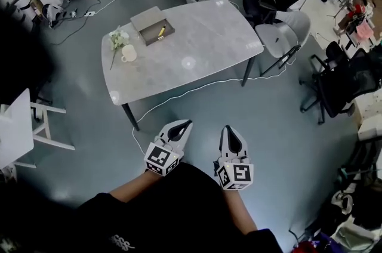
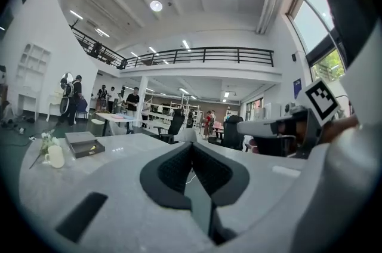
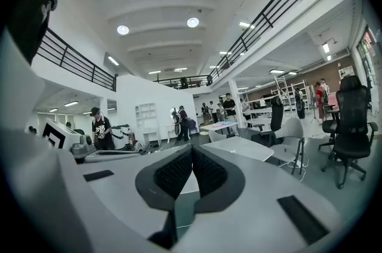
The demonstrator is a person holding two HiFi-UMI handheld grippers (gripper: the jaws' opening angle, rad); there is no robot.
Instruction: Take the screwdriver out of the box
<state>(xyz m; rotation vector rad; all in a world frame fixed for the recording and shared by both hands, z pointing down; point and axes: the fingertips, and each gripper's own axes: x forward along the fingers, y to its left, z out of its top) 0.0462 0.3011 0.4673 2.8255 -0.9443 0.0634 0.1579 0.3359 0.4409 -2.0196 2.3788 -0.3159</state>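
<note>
Well off the table, left gripper and right gripper are closed, empty; screwdriver lies in box by its far edge.

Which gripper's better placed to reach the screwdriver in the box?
Left, marginally. The open grey box with the yellow-handled screwdriver sits toward the left side; the left gripper is nearer than the right gripper. Both shut, empty.

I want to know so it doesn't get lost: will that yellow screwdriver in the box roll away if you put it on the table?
Probably, a bit. The screwdriver looks slim and rod-like, and the table looks smooth and flat, so it may roll. It is small beside its box, so likely light and stiff.
</note>
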